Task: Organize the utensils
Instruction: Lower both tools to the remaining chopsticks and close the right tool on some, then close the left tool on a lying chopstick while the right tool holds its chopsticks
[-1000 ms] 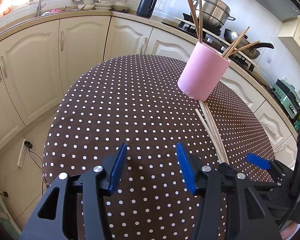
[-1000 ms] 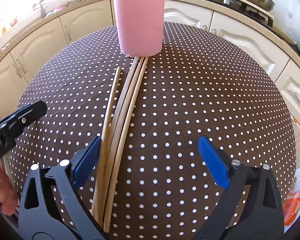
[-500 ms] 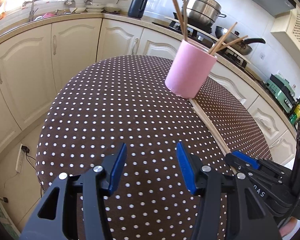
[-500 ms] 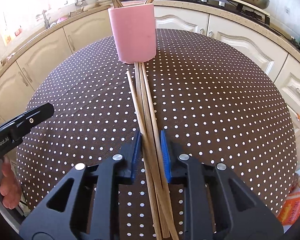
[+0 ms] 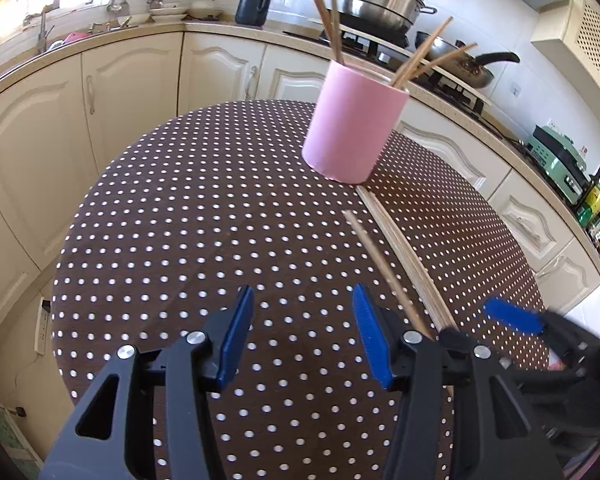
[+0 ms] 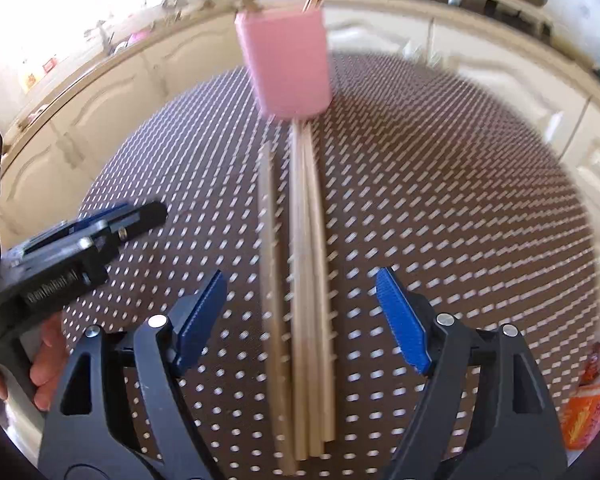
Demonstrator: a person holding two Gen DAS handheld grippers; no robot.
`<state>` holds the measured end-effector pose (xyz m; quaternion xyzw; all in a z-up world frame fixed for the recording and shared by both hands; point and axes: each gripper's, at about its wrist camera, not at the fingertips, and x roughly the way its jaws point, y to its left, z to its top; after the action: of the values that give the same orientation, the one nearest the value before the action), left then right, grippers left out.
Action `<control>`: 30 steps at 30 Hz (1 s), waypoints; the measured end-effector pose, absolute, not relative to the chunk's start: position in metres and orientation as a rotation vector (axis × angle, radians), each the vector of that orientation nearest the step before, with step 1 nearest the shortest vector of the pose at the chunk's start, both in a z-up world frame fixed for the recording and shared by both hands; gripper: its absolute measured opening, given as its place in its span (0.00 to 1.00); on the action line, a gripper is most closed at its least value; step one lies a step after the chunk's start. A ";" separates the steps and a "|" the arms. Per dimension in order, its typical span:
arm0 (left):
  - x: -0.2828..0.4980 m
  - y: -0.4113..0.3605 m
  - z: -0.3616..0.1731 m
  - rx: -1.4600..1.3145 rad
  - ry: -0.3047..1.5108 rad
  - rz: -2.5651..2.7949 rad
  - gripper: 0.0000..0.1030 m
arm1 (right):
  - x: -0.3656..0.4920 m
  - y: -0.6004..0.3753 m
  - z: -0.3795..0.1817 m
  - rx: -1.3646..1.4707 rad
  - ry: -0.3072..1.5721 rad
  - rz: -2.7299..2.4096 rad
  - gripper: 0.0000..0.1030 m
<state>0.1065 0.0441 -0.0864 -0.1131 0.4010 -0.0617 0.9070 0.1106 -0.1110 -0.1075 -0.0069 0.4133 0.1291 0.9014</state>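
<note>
A pink cup (image 5: 354, 132) (image 6: 288, 68) with several chopsticks standing in it is at the far side of the dotted brown table (image 5: 180, 220). Loose wooden chopsticks (image 5: 404, 256) (image 6: 304, 300) lie in a row from the cup's foot toward me, one of them (image 6: 270, 280) slightly apart on the left. My right gripper (image 6: 300, 280) straddles their near ends. Its jaws are opening, and the pads stand clear of the sticks. My left gripper (image 5: 303, 300) hovers open over bare cloth to the left of them, nothing between its fingers.
Cream kitchen cabinets (image 5: 132, 80) curve around behind the table. A stove with a steel pot (image 5: 384, 0) and a pan is beyond the cup. A dark kettle (image 5: 256, 4) stands on the counter. An orange packet (image 6: 592, 408) lies off the table's right edge.
The right gripper closed around the chopsticks, drawing them together, and has now opened wide again. Both views have drifted slightly; the right wrist view is blurred by motion.
</note>
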 end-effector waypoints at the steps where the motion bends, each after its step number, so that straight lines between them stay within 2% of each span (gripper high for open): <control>1: 0.107 0.041 -0.087 -0.226 0.829 -0.130 0.50 | 0.110 -0.116 -0.103 0.002 0.847 0.272 0.74; 11: 0.111 0.017 -0.091 -0.193 0.859 -0.147 0.50 | 0.150 -0.127 -0.122 -0.045 0.919 0.201 0.74; 15: 0.115 0.012 -0.096 -0.215 0.891 -0.165 0.51 | 0.162 -0.128 -0.125 -0.038 0.893 0.166 0.74; 18: 0.117 0.007 -0.096 -0.212 0.893 -0.156 0.53 | 0.167 -0.121 -0.127 -0.095 0.872 0.173 0.54; 20: 0.120 0.003 -0.096 -0.211 0.899 -0.145 0.54 | 0.169 -0.114 -0.125 -0.121 0.874 0.218 0.33; 23: 0.128 -0.002 -0.096 -0.212 0.908 -0.110 0.55 | 0.172 -0.106 -0.123 -0.147 0.879 0.250 0.21; 25: 0.135 -0.012 -0.096 -0.167 0.910 -0.052 0.55 | 0.175 -0.104 -0.123 -0.156 0.879 0.260 0.17; 26: 0.138 -0.018 -0.096 -0.140 0.914 -0.044 0.53 | 0.174 -0.104 -0.122 -0.161 0.876 0.259 0.12; 27: 0.140 -0.020 -0.096 -0.135 0.914 -0.044 0.47 | 0.174 -0.106 -0.123 -0.157 0.873 0.257 0.10; 29: 0.144 -0.021 -0.097 -0.136 0.920 -0.047 0.10 | 0.170 -0.111 -0.123 -0.128 0.864 0.256 0.06; 30: 0.145 -0.021 -0.097 -0.153 0.927 -0.074 0.08 | 0.169 -0.113 -0.124 -0.112 0.860 0.260 0.06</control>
<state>0.1455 -0.0207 -0.0972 -0.0735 0.4467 -0.0355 0.8909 0.1691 -0.1126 -0.1239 -0.0541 0.4155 0.1254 0.8993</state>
